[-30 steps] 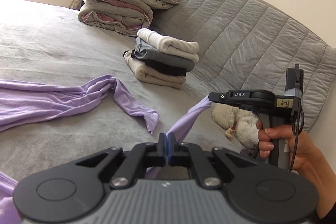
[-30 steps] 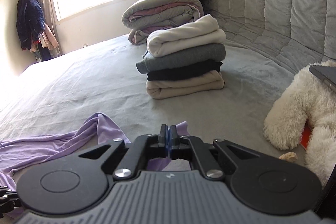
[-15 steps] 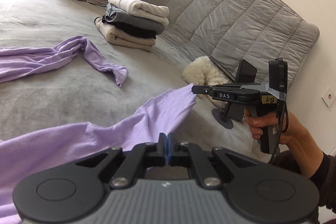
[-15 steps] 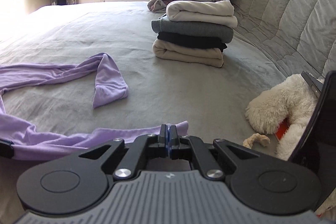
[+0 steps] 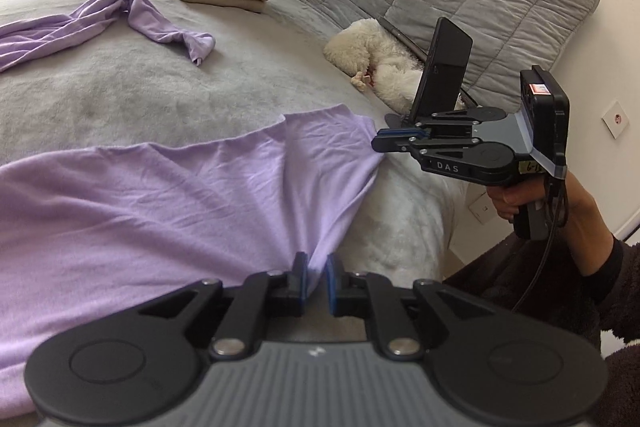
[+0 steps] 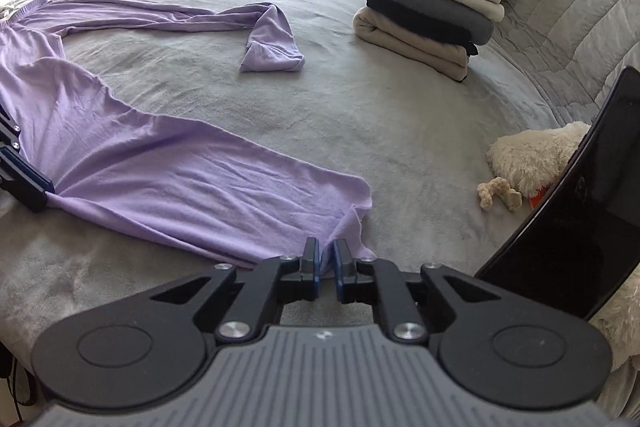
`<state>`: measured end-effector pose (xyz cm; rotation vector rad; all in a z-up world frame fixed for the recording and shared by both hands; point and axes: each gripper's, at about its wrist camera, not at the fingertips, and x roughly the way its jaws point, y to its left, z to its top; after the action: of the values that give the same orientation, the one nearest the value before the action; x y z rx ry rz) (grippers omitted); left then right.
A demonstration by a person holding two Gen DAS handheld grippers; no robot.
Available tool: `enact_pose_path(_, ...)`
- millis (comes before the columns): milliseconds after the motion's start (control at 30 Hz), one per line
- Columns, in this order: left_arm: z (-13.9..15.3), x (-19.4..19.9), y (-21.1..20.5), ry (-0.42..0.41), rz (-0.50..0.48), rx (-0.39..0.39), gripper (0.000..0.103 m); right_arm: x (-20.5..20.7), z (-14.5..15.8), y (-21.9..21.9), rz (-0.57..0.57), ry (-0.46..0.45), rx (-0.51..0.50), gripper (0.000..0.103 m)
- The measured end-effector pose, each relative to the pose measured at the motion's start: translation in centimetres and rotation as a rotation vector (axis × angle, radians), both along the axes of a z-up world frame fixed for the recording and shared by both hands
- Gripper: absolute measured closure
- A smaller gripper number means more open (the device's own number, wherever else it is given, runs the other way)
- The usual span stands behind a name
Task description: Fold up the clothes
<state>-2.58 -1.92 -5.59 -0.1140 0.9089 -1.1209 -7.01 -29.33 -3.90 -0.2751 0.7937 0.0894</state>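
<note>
A purple garment (image 6: 168, 163) lies spread over the grey bed (image 6: 360, 115), its near hem drawn toward the bed's edge and a long sleeve or leg (image 6: 256, 27) trailing off toward the far side, its end bent back on itself. The left gripper (image 5: 316, 277) sits at one hem corner with its jaws a little apart; cloth runs up between the blue pads, but whether they bite it or have let go cannot be told. The right gripper (image 6: 326, 267) is at the other hem corner in much the same way: a narrow gap between the jaws, with cloth in or just at it. In the left view the right gripper (image 5: 380, 143) shows from the side, its tips touching the garment's corner. A stack (image 6: 432, 15) of folded clothes stands well apart near the headboard, a plush toy (image 6: 532, 155) and a dark phone (image 6: 576, 203) to the right. The step in hand, as I judge it, is laying the garment flat by its hem; the scene fits either a grip being taken or one being released. Folding calls for the body smoothed, the far limb straightened, then brought in over the body.
</note>
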Motion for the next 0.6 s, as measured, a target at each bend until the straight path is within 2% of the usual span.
enact_pose_path(33, 0.4, 0.0, 0.3, -0.011, 0.011, -0.01, 0.077, 0.1, 0.2, -0.2, -0.003, -0.006, 0.025, 0.085)
enact_pose_path(67, 0.9, 0.1, 0.7, -0.023, 0.024, -0.02, 0.074, 0.3, 0.4, -0.4, -0.006, -0.012, 0.049, 0.078)
enact_pose_path(100, 1.4, 0.3, 1.3, -0.038, 0.053, -0.032, 0.069, 0.4, 0.6, -0.5, -0.007, -0.021, 0.066, 0.062)
enact_pose_path(167, 2.1, 0.9, 2.4, -0.054, 0.112, -0.042, 0.067, 0.5, 0.9, -0.5, -0.004, -0.046, 0.085, 0.053)
enact_pose_path(267, 3.1, 2.2, 4.6, -0.069, 0.257, -0.025, 0.066, 1.0, 1.1, -0.1, 0.014, -0.063, 0.104, 0.053)
enact_pose_path(400, 3.7, 4.4, 7.3, -0.074, 0.476, 0.045, 0.066, 1.8, 0.7, 0.9, 0.054, -0.069, 0.133, 0.053)
enact_pose_path(467, 4.0, 5.5, 8.9, -0.083, 0.614, 0.099, 0.066, 2.2, 0.5, 1.4, 0.074, -0.072, 0.147, 0.053)
enact_pose_path(600, 4.3, 7.3, 10.7, -0.178, 0.79, 0.261, 0.066, 3.2, 0.1, 2.3, 0.108, -0.08, 0.157, 0.053)
